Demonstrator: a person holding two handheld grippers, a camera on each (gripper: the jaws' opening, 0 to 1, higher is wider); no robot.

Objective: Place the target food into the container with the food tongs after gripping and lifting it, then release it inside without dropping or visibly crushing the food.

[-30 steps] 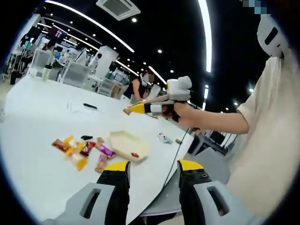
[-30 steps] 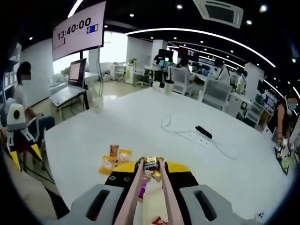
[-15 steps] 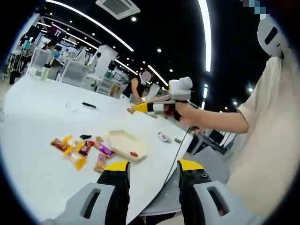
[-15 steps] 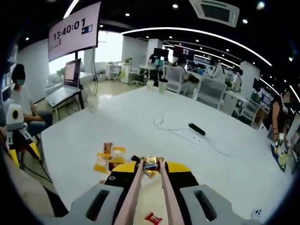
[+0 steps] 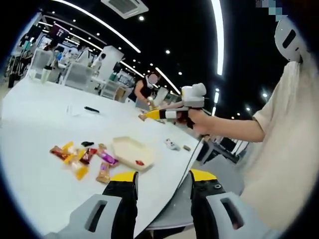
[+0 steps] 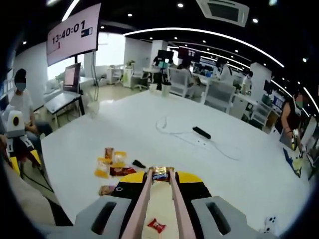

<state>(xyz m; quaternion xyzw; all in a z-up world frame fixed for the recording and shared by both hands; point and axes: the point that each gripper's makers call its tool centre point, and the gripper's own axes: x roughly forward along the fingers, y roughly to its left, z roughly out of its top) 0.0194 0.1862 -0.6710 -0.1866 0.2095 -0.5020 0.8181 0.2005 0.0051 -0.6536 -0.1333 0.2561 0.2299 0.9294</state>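
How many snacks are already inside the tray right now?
1: a small red-wrapped snack lies in the beige tray, toward its near end. Another wrapped snack is pinched in the tongs above the tray, not yet released. The right claw may hide more.

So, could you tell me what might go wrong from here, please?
1. The snack is pinched only at the tips of the tongs held in the right gripper, high above the table; it could slip out before reaching the tray.
2. A harder squeeze could crush it.
3. A release from this height could bounce it off the shallow tray, beside the candy inside.
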